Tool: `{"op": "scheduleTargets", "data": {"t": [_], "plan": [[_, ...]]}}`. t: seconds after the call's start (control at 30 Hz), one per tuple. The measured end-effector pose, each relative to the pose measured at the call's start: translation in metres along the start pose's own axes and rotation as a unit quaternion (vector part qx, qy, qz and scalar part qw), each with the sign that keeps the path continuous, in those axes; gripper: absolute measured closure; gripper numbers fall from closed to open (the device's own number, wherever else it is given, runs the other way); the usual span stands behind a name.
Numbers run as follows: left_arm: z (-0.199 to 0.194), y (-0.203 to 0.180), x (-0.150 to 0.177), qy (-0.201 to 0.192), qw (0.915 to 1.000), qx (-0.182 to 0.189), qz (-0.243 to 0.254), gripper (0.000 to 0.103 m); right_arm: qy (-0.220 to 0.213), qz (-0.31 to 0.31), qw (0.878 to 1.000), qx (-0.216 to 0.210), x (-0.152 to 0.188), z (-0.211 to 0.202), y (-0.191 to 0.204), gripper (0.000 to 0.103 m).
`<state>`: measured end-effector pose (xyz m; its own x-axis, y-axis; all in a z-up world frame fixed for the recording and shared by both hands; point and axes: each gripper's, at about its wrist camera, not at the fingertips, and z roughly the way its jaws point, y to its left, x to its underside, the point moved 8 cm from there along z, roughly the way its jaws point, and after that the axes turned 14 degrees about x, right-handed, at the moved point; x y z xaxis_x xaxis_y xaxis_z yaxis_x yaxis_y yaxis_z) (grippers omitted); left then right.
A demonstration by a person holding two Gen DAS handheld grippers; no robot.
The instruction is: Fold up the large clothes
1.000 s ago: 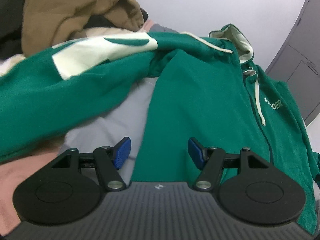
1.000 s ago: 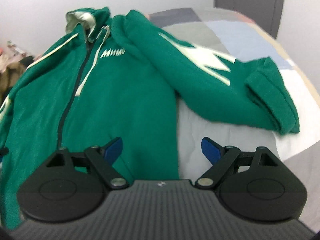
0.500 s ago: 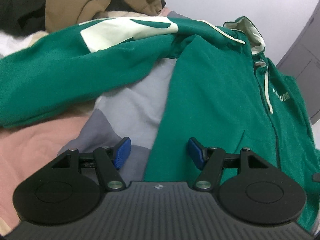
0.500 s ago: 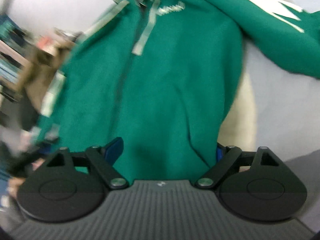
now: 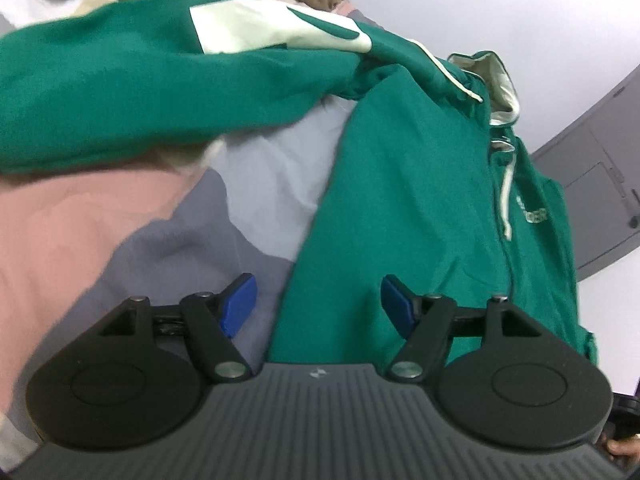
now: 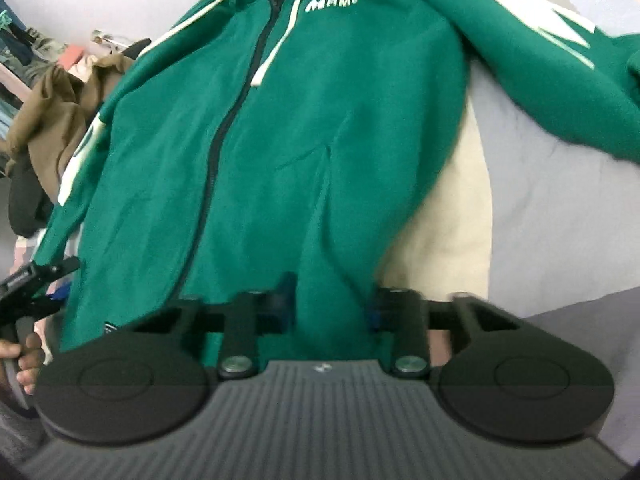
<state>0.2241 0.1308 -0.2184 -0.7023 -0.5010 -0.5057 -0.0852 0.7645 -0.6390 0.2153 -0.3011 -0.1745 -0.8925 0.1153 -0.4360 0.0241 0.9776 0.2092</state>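
While the right gripper point(image 6: 330, 304) closes on the hoodie point(image 6: 280, 152) hem, fabric bunches between its jaws. At nine o'clock, the left gripper point(image 5: 318, 304) opens over the hoodie's edge, gripping nothing.

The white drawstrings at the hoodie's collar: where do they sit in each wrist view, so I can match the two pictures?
Left wrist view: one white drawstring hangs at right of centre, beside the chest lettering.
Right wrist view: the drawstrings hang at top centre, flanking the dark zipper.
Shared landmark: the white chest lettering, at far right in the left view and top centre in the right view.
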Motion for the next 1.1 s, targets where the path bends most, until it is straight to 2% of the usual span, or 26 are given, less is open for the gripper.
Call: {"op": "scheduleTargets", "data": {"t": [0.03, 0.1, 0.17, 0.27, 0.4, 0.53, 0.6, 0.67, 0.8, 0.83, 0.87, 0.97, 1.03, 1.1], "plan": [[0.000, -0.001, 0.003, 0.006, 0.9999, 0.009, -0.007, 0.031, -0.006, 0.001, 1.000, -0.002, -0.001, -0.004, 0.001, 0.084], [-0.001, -0.005, 0.009, 0.019, 0.9995, 0.021, -0.012, 0.037, -0.021, -0.010, 1.000, -0.007, -0.002, -0.014, 0.005, 0.088], [0.000, -0.009, 0.017, 0.034, 0.9993, 0.015, -0.005, 0.066, -0.039, -0.018, 0.999, -0.013, -0.002, -0.026, 0.007, 0.089], [-0.007, -0.018, 0.021, 0.031, 0.9991, 0.028, 0.009, 0.085, -0.060, -0.019, 0.998, -0.027, -0.002, -0.045, 0.007, 0.090], [-0.029, -0.032, 0.022, 0.020, 0.9974, 0.068, 0.012, 0.087, -0.073, -0.010, 0.996, -0.046, 0.002, -0.066, 0.003, 0.091], [-0.029, -0.032, 0.028, 0.034, 0.9981, 0.031, 0.040, 0.091, -0.055, -0.007, 0.997, -0.047, 0.009, -0.064, -0.002, 0.090], [-0.024, -0.028, 0.029, 0.041, 0.9980, 0.020, 0.044, 0.091, -0.046, 0.005, 0.998, -0.040, 0.008, -0.061, -0.006, 0.087], [-0.023, -0.026, 0.027, 0.040, 0.9979, 0.011, 0.050, 0.090, -0.035, 0.021, 0.999, -0.035, 0.005, -0.058, -0.014, 0.078], [-0.025, -0.025, 0.026, 0.033, 0.9977, 0.003, 0.060, 0.080, -0.041, 0.044, 0.998, -0.019, -0.001, -0.064, -0.038, 0.045], [-0.026, -0.025, 0.025, 0.030, 0.9977, 0.002, 0.061, 0.071, -0.052, 0.049, 0.997, -0.015, -0.006, -0.068, -0.047, 0.038], [-0.027, -0.026, 0.024, 0.026, 0.9975, 0.001, 0.065, 0.061, -0.065, 0.052, 0.997, -0.007, -0.011, -0.072, -0.057, 0.036], [-0.032, -0.032, 0.018, 0.006, 0.9968, -0.005, 0.079, 0.045, -0.111, 0.075, 0.990, 0.032, -0.029, -0.080, -0.101, 0.031], [-0.034, -0.034, 0.013, -0.008, 0.9966, -0.006, 0.082, 0.042, -0.138, 0.119, 0.981, 0.070, -0.040, -0.078, -0.143, 0.031], [-0.035, -0.036, 0.008, -0.019, 0.9966, -0.002, 0.080, 0.042, -0.132, 0.175, 0.971, 0.091, -0.042, -0.066, -0.179, 0.028]]}}
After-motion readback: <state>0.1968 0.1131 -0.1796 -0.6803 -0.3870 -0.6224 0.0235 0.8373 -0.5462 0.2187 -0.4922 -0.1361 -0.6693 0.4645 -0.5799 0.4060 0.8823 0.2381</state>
